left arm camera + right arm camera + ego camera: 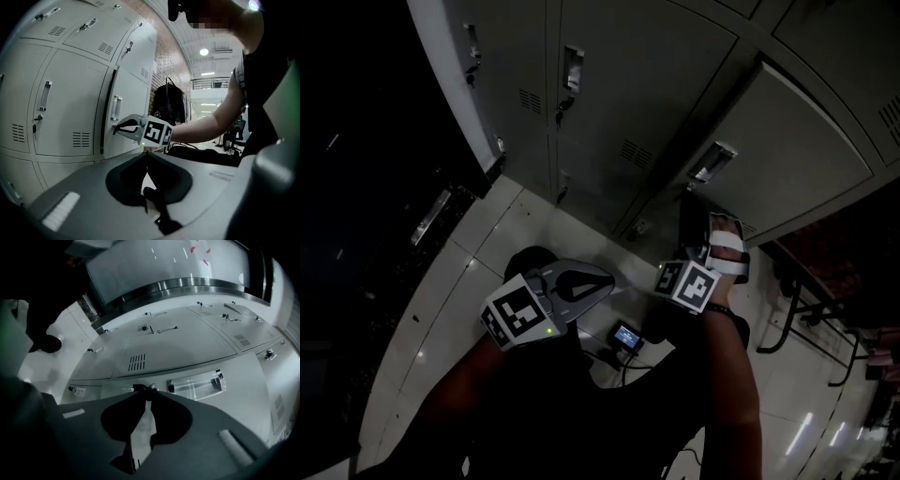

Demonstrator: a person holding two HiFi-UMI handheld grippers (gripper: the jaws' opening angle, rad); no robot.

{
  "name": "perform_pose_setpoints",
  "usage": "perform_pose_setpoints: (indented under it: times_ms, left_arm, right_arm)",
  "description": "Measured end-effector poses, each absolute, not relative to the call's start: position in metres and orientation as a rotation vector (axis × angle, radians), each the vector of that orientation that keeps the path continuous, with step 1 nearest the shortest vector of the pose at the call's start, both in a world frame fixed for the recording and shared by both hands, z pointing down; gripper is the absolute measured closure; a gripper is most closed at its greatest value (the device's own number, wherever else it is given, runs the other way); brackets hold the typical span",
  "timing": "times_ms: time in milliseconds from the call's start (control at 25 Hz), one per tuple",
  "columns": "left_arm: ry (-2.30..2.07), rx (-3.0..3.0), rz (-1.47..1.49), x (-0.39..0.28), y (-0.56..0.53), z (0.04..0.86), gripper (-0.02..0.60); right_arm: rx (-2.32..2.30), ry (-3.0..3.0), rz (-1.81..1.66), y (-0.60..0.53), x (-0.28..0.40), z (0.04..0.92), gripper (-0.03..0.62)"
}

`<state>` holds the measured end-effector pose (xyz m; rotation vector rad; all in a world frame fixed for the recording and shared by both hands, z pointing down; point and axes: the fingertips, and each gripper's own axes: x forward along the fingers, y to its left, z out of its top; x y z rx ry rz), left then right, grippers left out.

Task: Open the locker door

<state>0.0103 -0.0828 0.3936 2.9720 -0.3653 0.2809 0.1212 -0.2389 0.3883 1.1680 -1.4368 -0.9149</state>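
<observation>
The step in hand looks like working the lock; the right hand-held gripper (pixel 146 393) sits just below the handle (pixel 196 383) of the locker door (pixel 797 150), its 2 jaws drawn in to a narrow pinch at the tips on the key (pixel 140 388) that stands in the lock; a small ring hangs at the key's head. To do this well, I judge the pinch should stay square on the flat of the key and turn about the key's own axis, not lever sideways, since a thin key can slip from smooth tips; once the lock gives, the pull should go straight out from the handle side, away from the hinges. The door appears to lie flush in its row; whether the latch is already free I cannot tell. The left hand-held gripper (pixel 143 153) hangs well back from the handle, low and clear of the lockers; its jaws meet at the tips with nothing between them.
</observation>
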Motion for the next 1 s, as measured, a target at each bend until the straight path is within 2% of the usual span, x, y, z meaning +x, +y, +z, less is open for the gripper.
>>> perform_pose_setpoints:
  times_ms: [360,1000]
  left_arm:
    - [-0.384,2.970,0.329,0.008,-0.085,0.402,0.571]
    - [-0.396,2.965,0.395,0.012,-0.085,0.406,0.571]
  right_arm:
    - [1.143,-1.554,-0.930,-0.124,0.129,0.390,0.548]
    - [1.328,-1.515,-0.724,-0.021,0.223,0.392,0.522]
